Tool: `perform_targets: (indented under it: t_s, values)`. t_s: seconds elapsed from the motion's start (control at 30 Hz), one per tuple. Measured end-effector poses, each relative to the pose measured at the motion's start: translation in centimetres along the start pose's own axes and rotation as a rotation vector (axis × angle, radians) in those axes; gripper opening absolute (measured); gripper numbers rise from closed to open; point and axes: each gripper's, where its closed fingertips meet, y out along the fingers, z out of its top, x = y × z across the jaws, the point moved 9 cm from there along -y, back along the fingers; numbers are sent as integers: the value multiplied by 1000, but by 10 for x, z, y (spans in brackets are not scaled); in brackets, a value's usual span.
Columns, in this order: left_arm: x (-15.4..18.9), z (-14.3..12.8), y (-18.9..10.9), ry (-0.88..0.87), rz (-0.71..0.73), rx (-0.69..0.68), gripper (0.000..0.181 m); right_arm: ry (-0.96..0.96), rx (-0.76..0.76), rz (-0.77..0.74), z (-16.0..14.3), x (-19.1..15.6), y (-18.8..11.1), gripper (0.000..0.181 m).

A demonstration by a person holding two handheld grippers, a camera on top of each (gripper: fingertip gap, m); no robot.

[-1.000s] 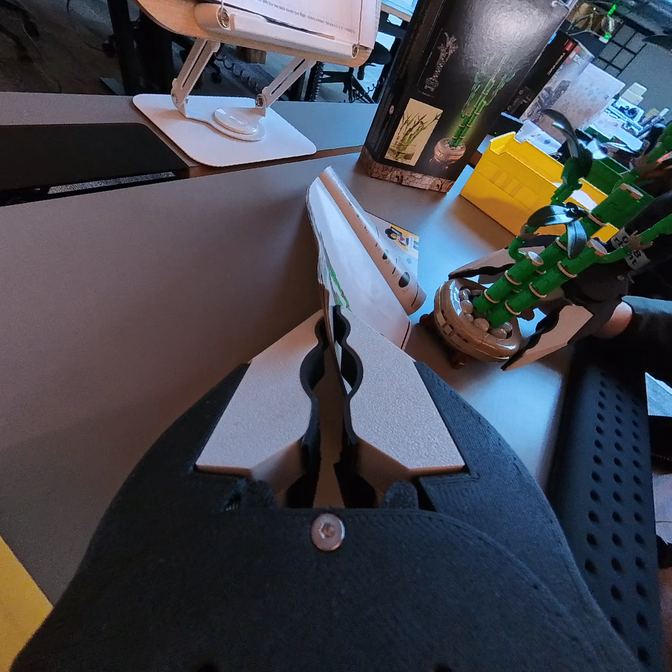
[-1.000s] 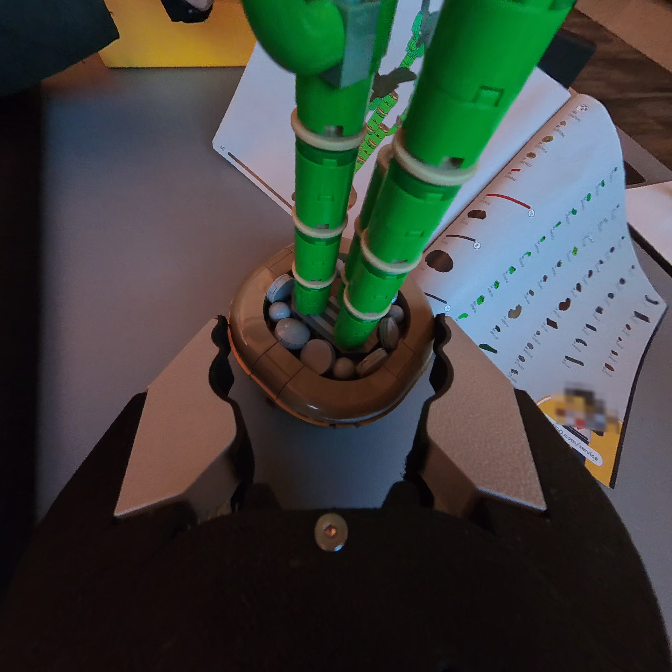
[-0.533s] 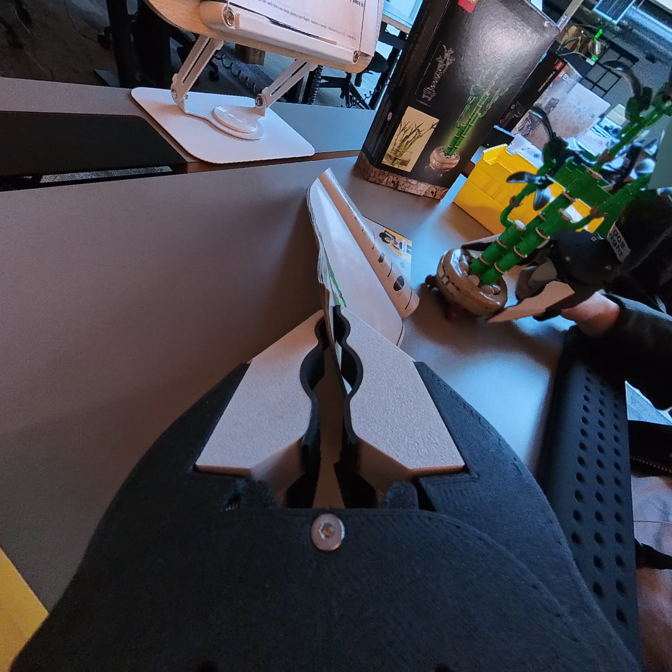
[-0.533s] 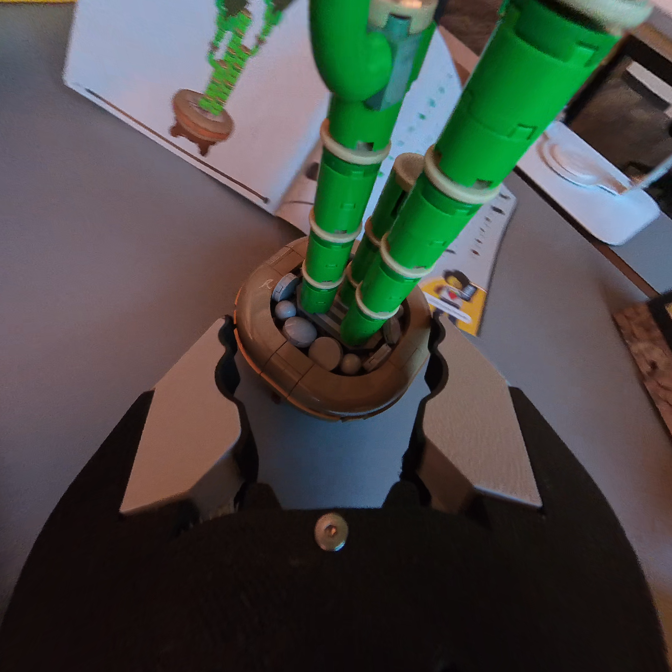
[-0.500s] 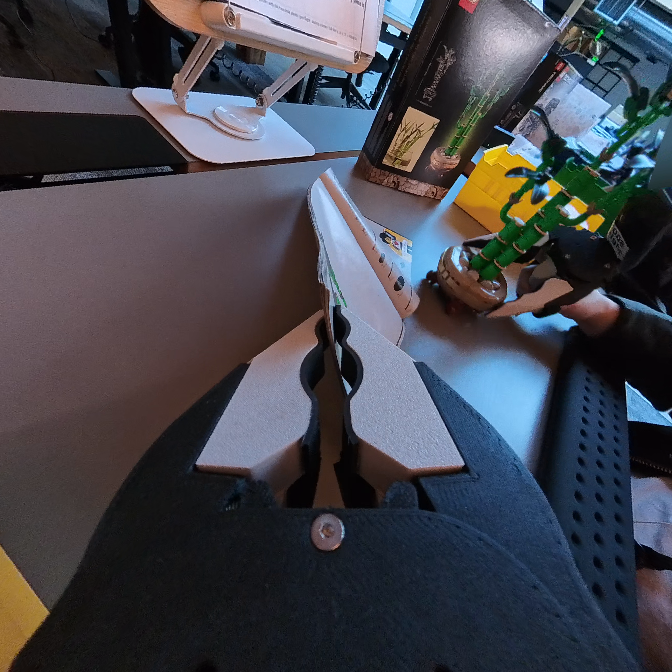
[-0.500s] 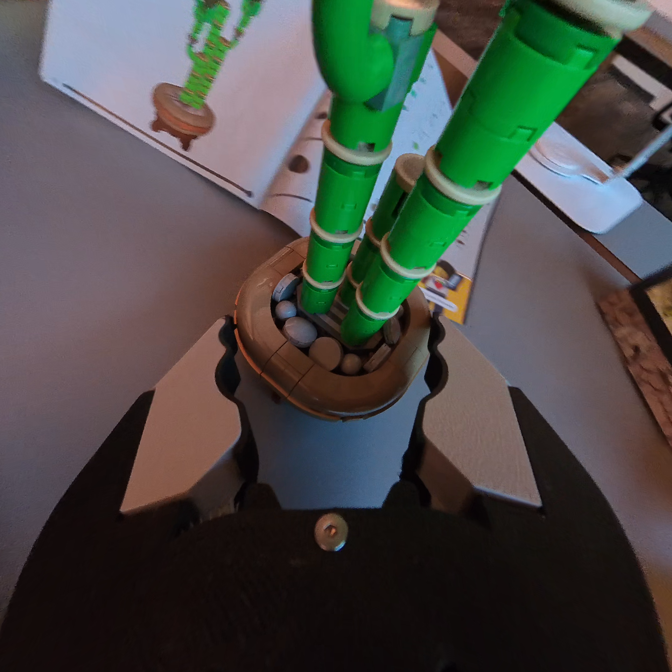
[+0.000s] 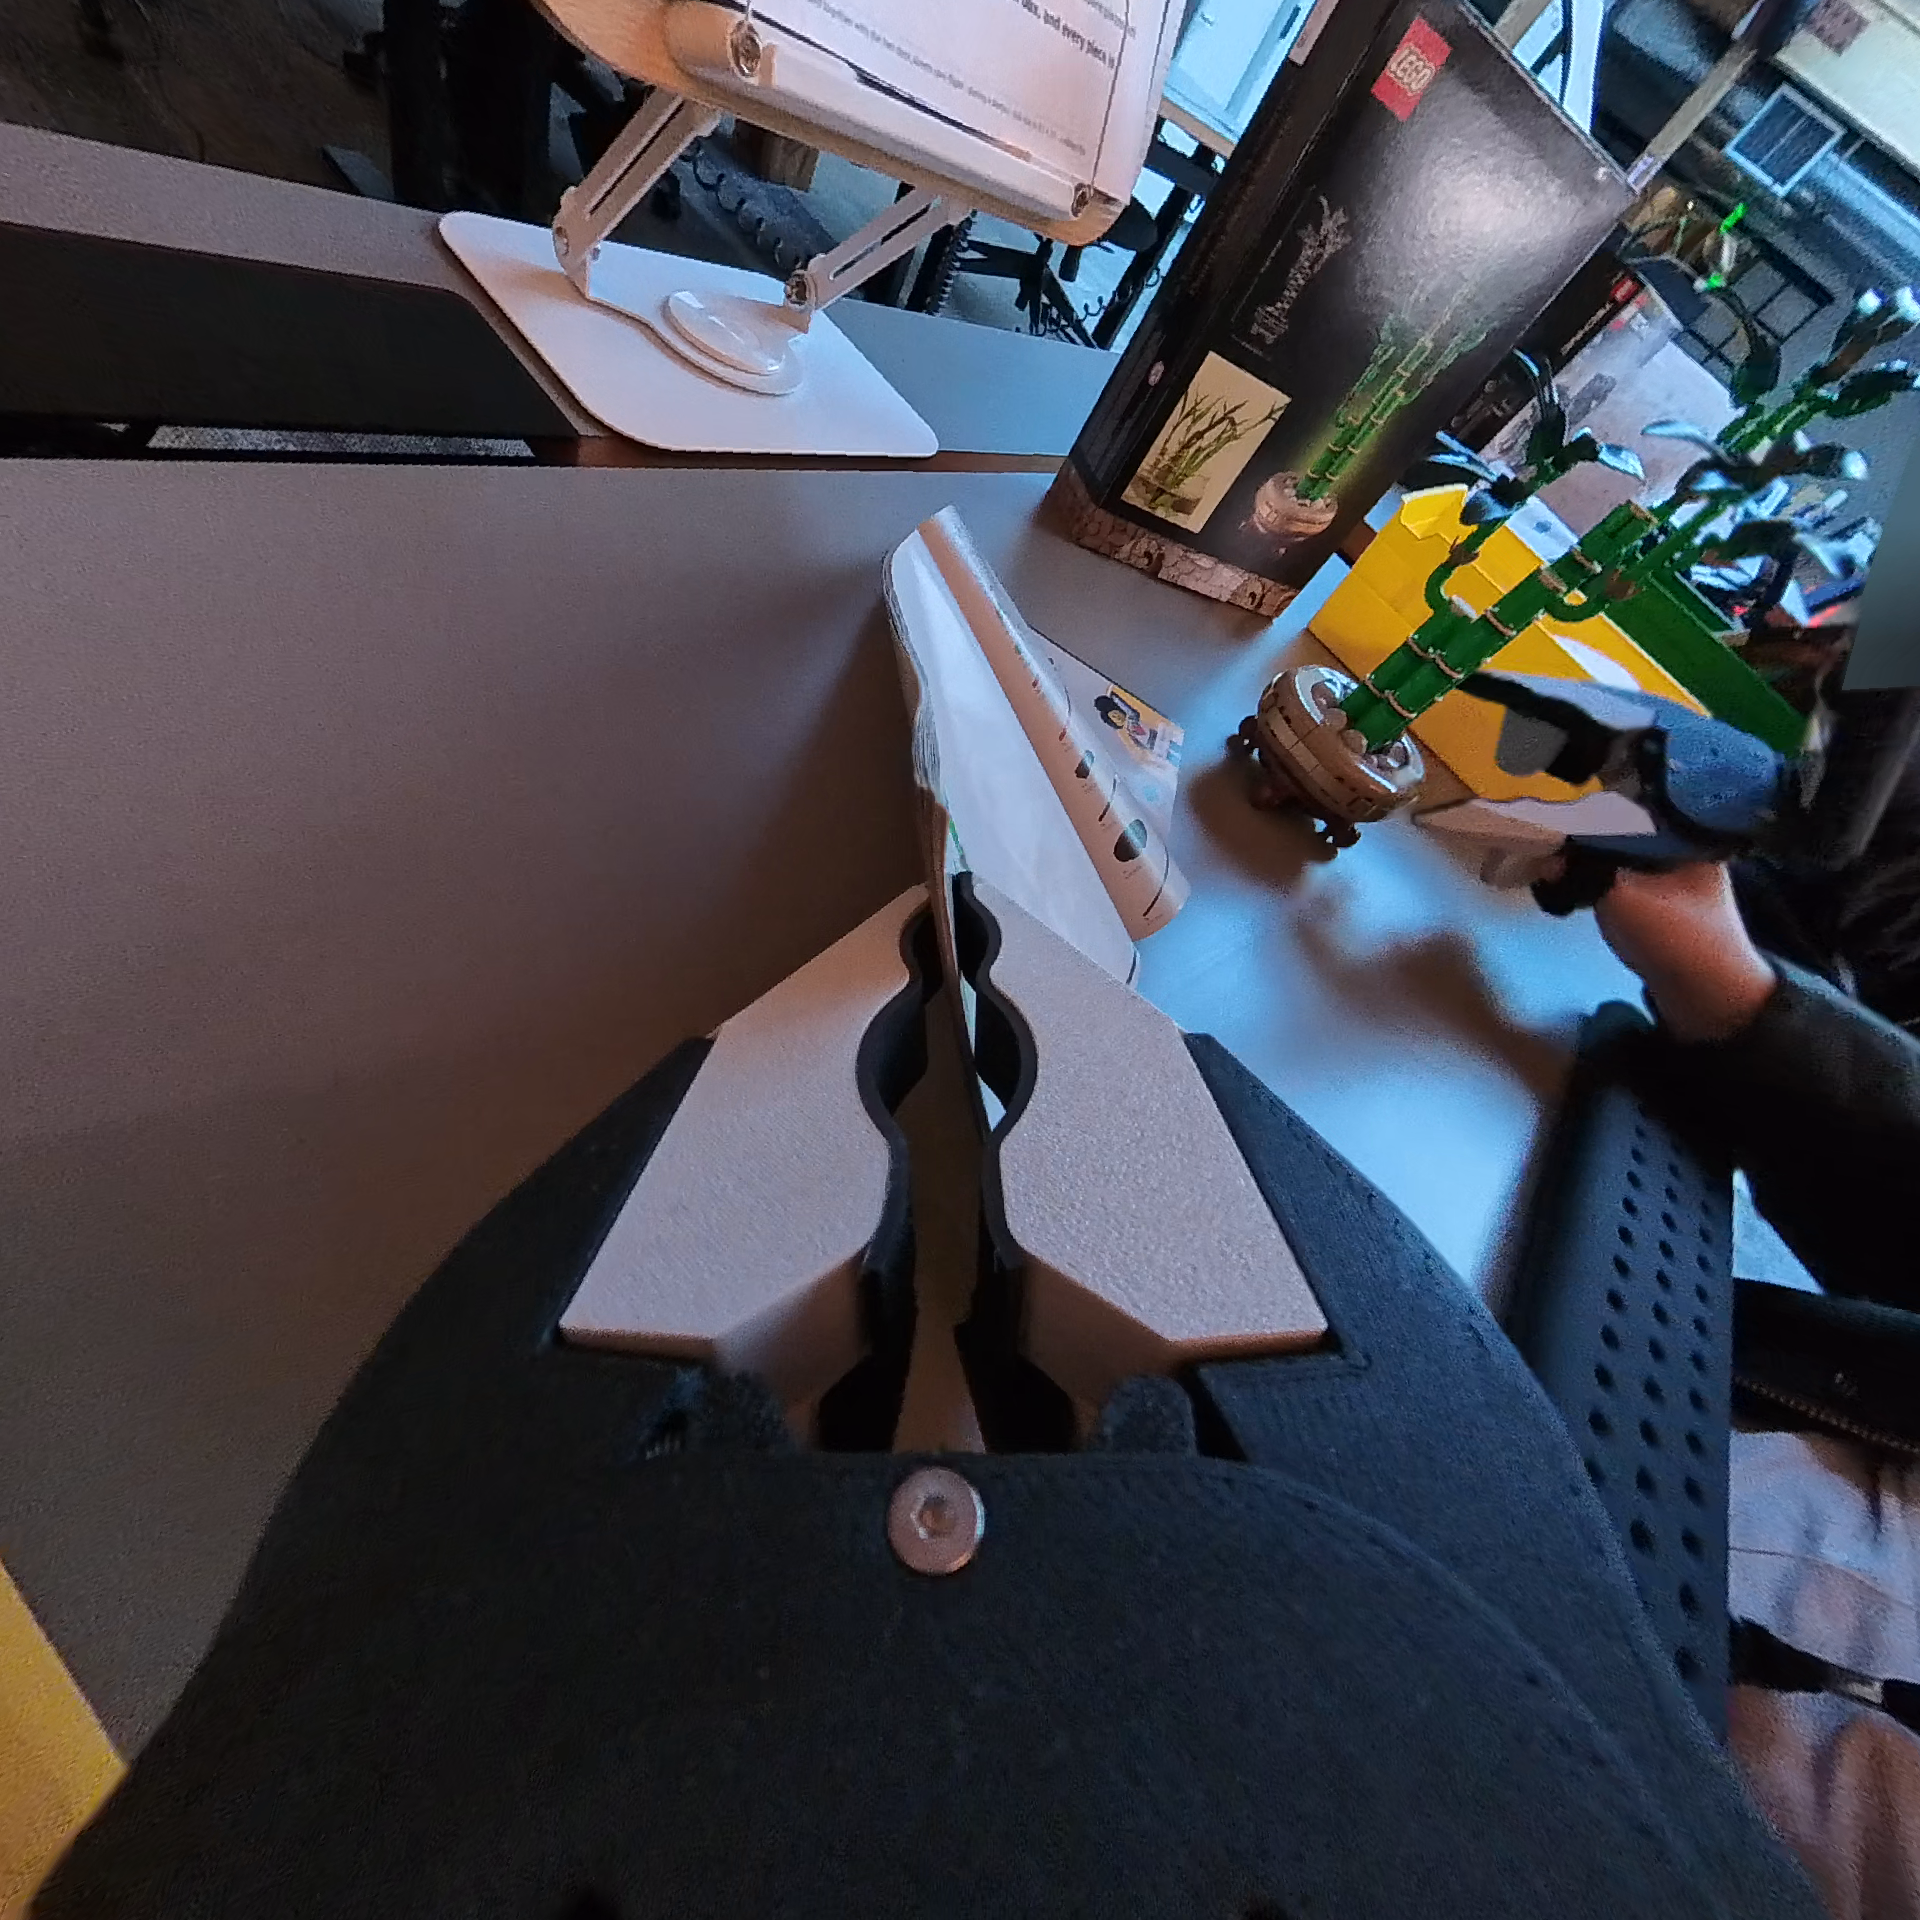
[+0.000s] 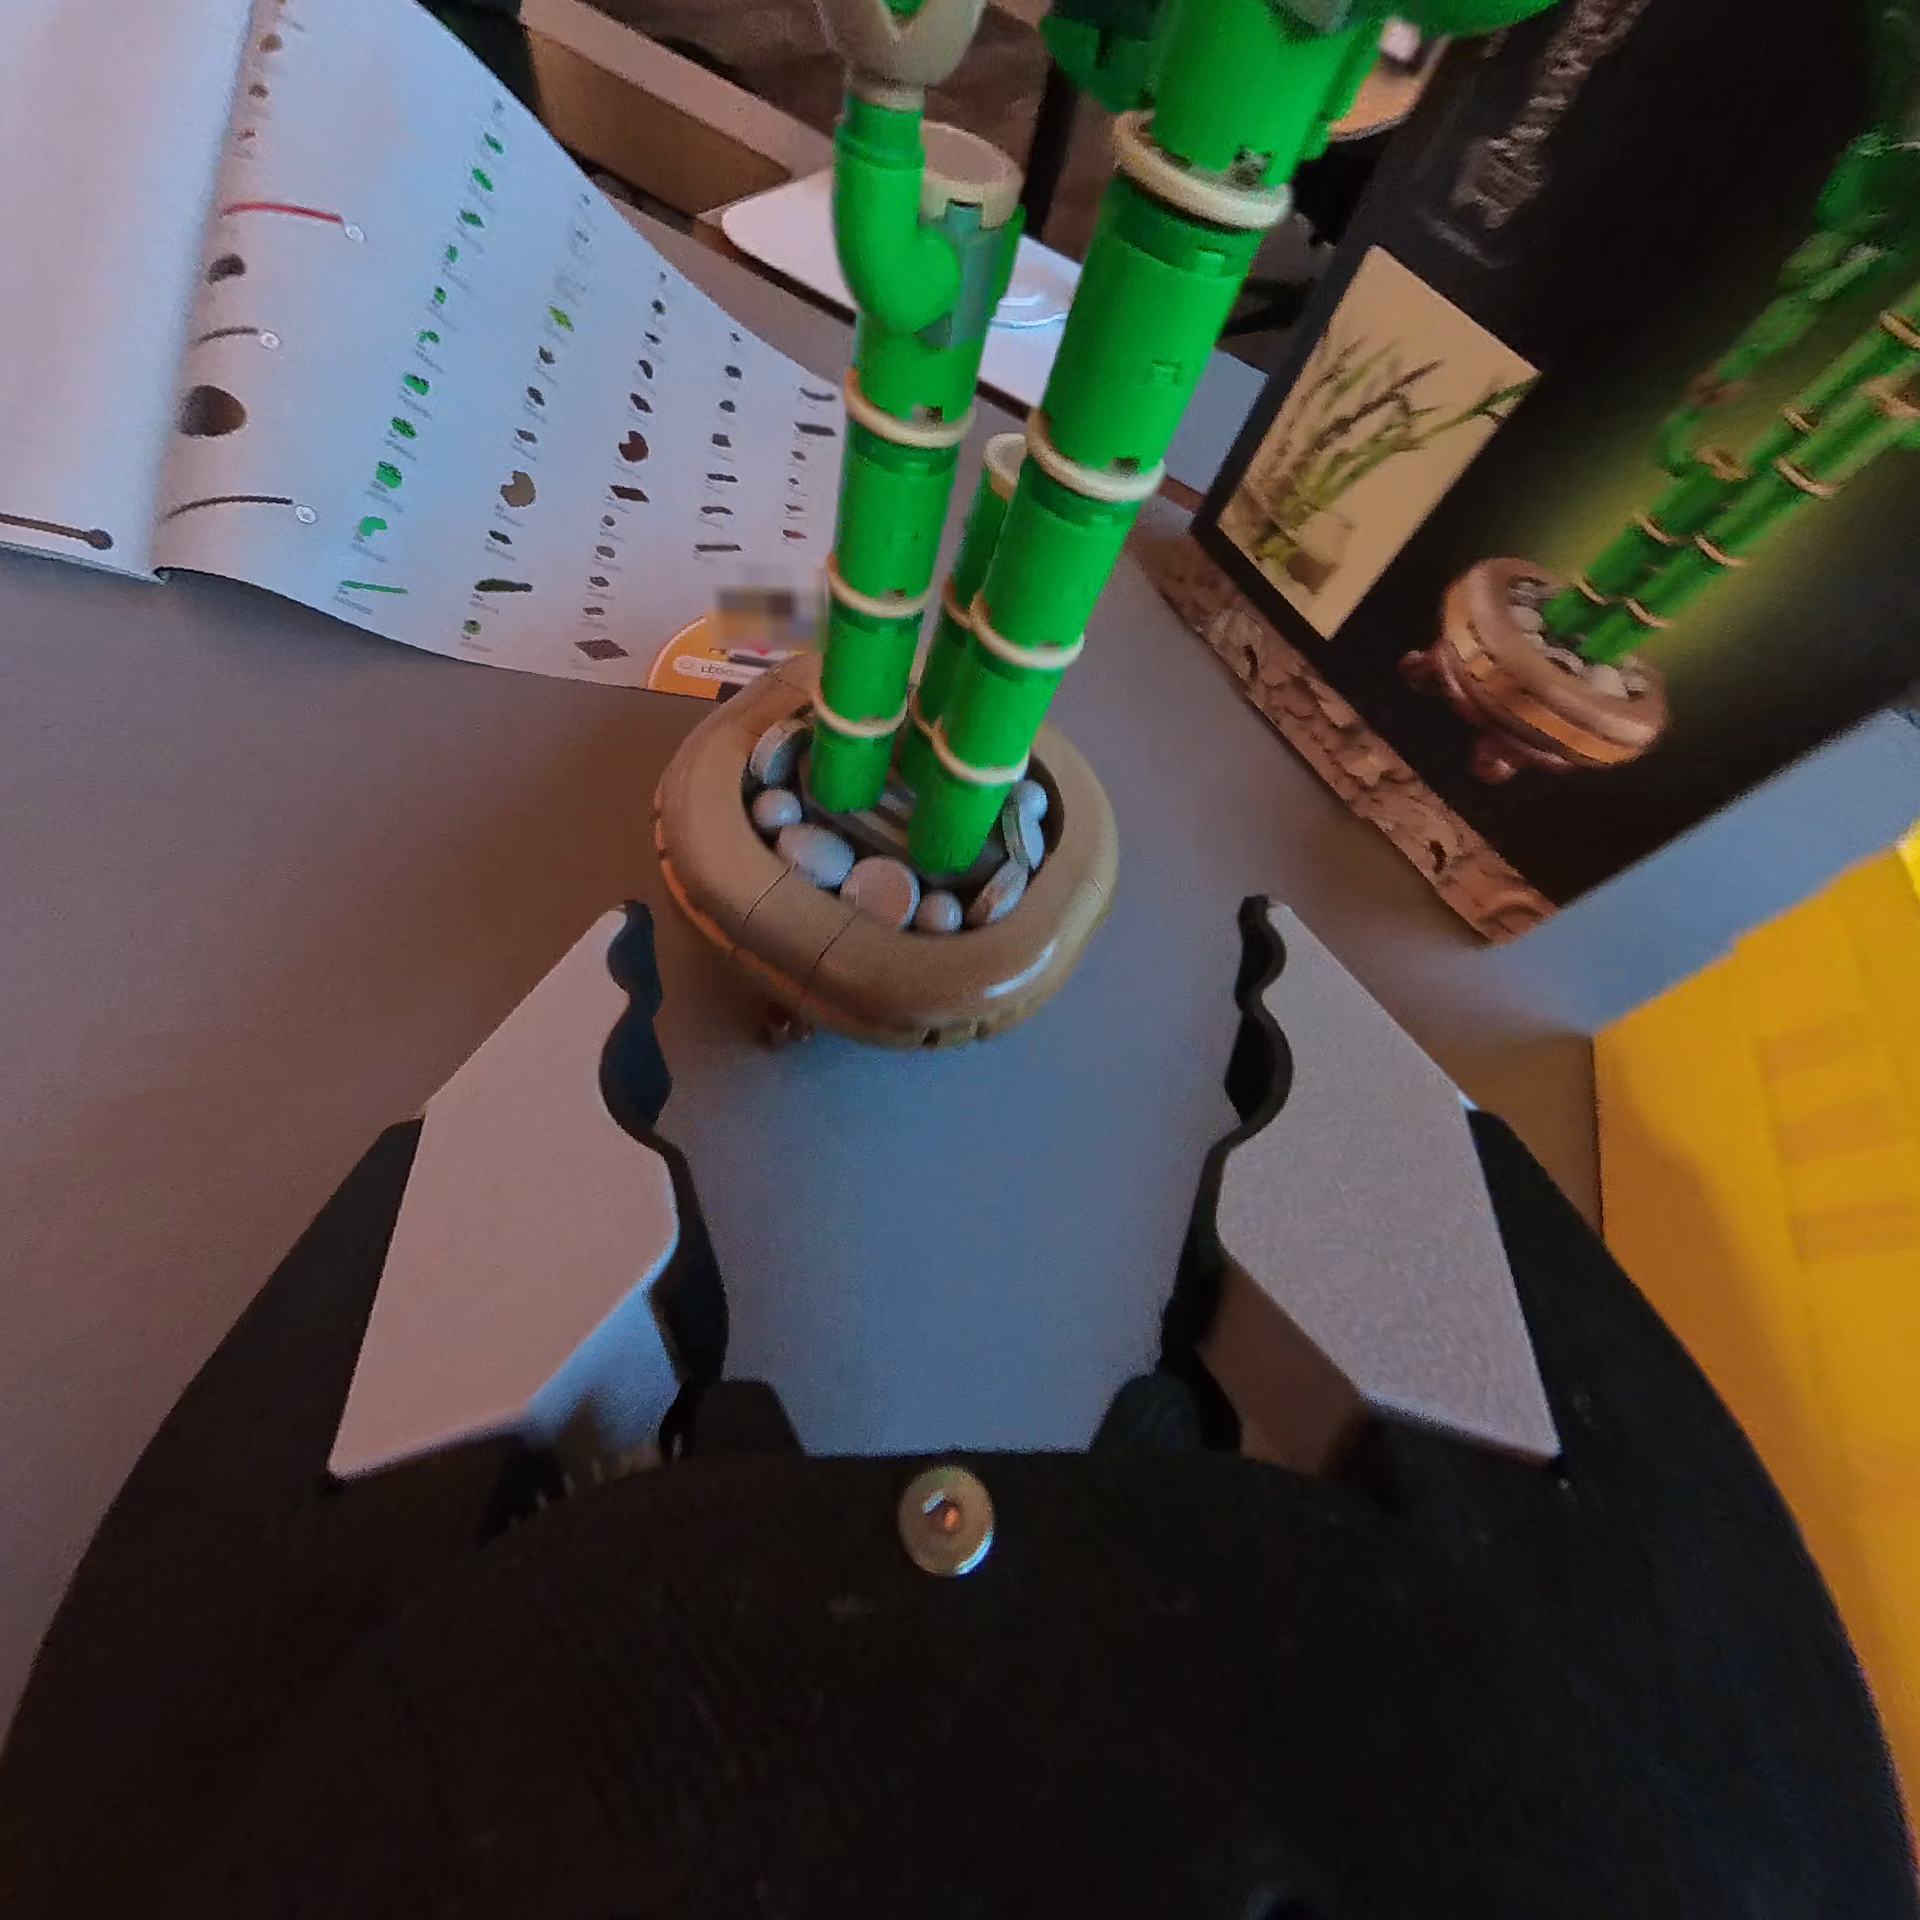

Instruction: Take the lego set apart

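Note:
The lego set is a green bamboo plant point(image 8: 914, 582) in a tan pot point(image 8: 883, 935) filled with grey pebbles. It stands upright on the grey table point(image 8: 260, 883). My right gripper point(image 8: 940, 909) is open, and its fingertips point(image 8: 623, 925) sit either side of the pot's front, apart from it. In the left wrist view the pot point(image 7: 1325, 743) stands at the right with the right gripper point(image 7: 1538, 769) just behind it. My left gripper point(image 7: 940, 914) is shut on the edge of the white instruction booklet point(image 7: 1018, 748), which stands on edge.
The black lego box point(image 7: 1330, 312) stands behind the pot and also shows in the right wrist view point(image 8: 1610, 468). A yellow bin point(image 8: 1766, 1195) is at the right. A white stand point(image 7: 707, 343) is at the back. A black perforated chair part point(image 7: 1631, 1351) is at the near right. The tips of one gripper are about 40 cm away from the tips of the other. The green bamboo plant point(image 8: 914, 582) is about 5 cm from my right fingertips and 35 cm from my left.
My right gripper carried the lego set away from the booklet toward the box, set it upright on the table, opened and drew back. My left gripper still holds the booklet.

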Motion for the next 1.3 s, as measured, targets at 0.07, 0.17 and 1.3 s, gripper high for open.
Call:
perform_targets:
  t_s: [0.07, 0.17, 1.3]
  values:
    - [0, 0, 0, -27, -5, 6, 0, 63, 27, -10, -3, -9, -18, 103]
    - [-1, 0, 1, -86, -29, 24, 0, 82, 162, 35, 12, -38, -46, 80]
    - [22, -12, 33, -283, -311, 65, 13, 19, 161, 842, 110, -238, 109, 46]
